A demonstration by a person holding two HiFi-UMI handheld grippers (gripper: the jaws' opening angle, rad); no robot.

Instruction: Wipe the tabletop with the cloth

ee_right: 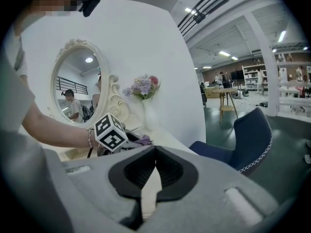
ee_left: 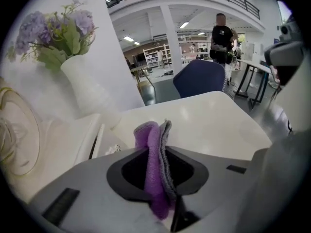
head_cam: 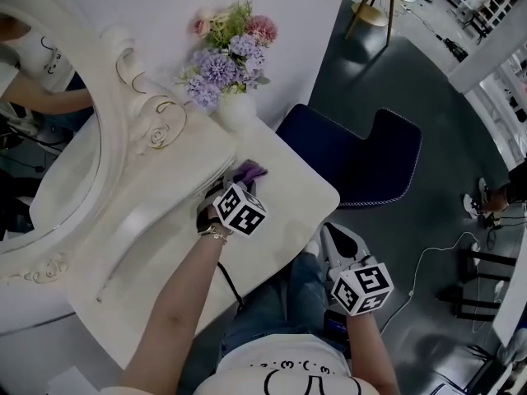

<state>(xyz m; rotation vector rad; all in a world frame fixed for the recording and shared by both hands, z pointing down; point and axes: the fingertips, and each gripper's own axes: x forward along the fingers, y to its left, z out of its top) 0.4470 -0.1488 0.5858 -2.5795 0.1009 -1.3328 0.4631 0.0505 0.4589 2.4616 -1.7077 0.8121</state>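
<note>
— Start close in. What is the right tool (ee_right: 154,152) doing?

— It is clenched with nothing in it, its jaws meeting at the tips. From the head view it hangs off the desk's near edge, above the person's lap in jeans (head_cam: 276,303).

— And the left tool (ee_left: 158,152)?

— It grips the cloth (ee_left: 154,140), a purple fold with a grey layer beside it, which stands upright between the jaws and pokes out past them.

— Where is the cloth against the desk (head_cam: 165,253)?

— Over the white top, toward its right end. In the head view the purple bunch shows just ahead of the tool, low at the surface. Whether it presses on the top I cannot tell.

— What lies beyond it?

— A white vase (ee_left: 90,93) stands near the cloth at the back of the desk, with lilac and pink flowers (head_cam: 226,52) in it. To its left an oval mirror (head_cam: 49,163) in a carved cream frame leans at the wall.

— Further off?

— A dark blue chair (head_cam: 362,159) sits past the desk's right end on grey floor. Far back, a person in dark clothes (ee_left: 221,35) stands in the open hall.
</note>
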